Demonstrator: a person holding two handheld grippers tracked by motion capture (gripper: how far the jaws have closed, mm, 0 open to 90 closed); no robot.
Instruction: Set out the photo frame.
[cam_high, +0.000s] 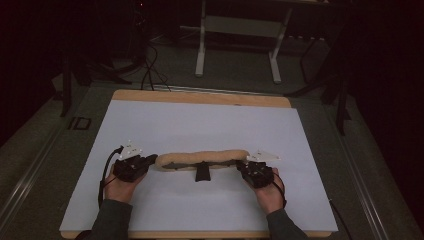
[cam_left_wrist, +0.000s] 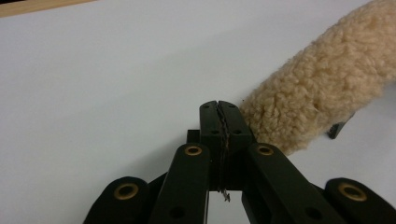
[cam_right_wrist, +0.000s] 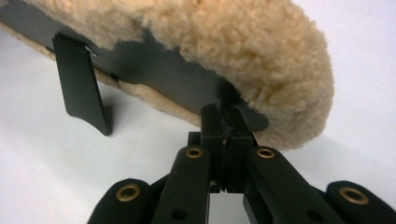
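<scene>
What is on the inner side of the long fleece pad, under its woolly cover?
Inside the fleece pad a dark flat lining shows, with a black strap tab hanging from it. How the lining continues under the fleece is covered.

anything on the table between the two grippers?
Yes: in the high view a long tan fleece pad spans from the left gripper to the right gripper, with a black strap tab hanging at its middle.

Dim lab or workshop: white-topped desk (cam_high: 200, 125), loose floor cables (cam_high: 150, 70), metal-frame stand (cam_high: 240, 30) beyond far edge.
</scene>
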